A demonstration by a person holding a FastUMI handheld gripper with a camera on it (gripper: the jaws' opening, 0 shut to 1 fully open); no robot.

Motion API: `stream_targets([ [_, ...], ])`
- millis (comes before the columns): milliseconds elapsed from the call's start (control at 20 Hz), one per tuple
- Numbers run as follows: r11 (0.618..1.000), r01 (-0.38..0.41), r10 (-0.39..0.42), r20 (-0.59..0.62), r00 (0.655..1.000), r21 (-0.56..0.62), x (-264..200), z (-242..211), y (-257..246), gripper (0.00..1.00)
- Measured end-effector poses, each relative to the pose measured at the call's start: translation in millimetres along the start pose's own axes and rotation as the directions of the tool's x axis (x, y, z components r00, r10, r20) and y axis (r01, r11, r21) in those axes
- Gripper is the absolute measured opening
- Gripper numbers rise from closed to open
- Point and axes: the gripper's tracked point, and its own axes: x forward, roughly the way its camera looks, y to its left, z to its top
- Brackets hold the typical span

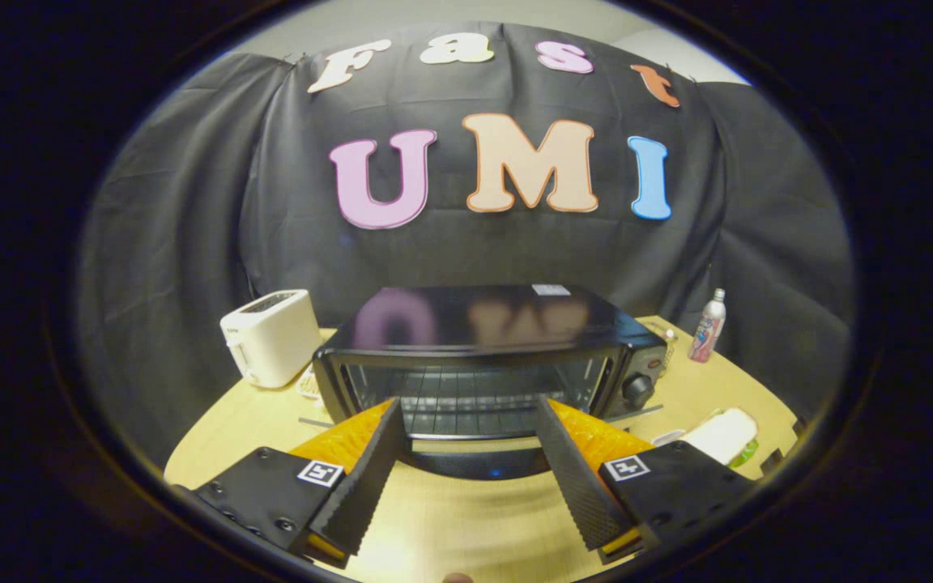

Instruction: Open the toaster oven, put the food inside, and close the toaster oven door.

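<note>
As the oven door already hangs down, we read step one as done.
Oven: toaster oven (483,356) sits on the wooden table (450,526), just ahead of the fingers, cavity facing us.
Door: door (473,460) folded down flat toward us, between the two fingertips; wire rack (466,397) inside looks bare.
Gripper: gripper (466,417) spread wide, fingers holding nothing, tips flanking the open mouth.
Food: we take the pale wrapped item (724,434) beyond the right finger, beside the oven, to be the food; we can't tell what kind.
Left to do: pick up food, place on rack, lift door shut.
Progress: roughly a third, by our judgement.
Clutter: white toaster (270,336) on the oven's other side, bottle (708,326) at the far edge, both well clear.
</note>
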Motion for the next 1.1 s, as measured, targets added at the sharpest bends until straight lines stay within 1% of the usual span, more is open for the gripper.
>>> stream_targets([
  [250,1.000,0.000,-0.001,-0.065,0.998,-0.015,-22,-32,-2,1.00],
  [400,0.999,-0.002,-0.003,-0.117,0.993,-0.042,-27,-54,-2,1.00],
  [700,0.995,-0.028,0.004,-0.253,0.968,-0.092,-23,-110,0,1.00],
  [1000,0.999,-0.036,0.021,-0.343,0.939,-0.039,-21,-149,5,1.00],
  [1100,0.999,-0.032,0.029,-0.331,0.943,-0.005,-21,-149,8,1.00],
])
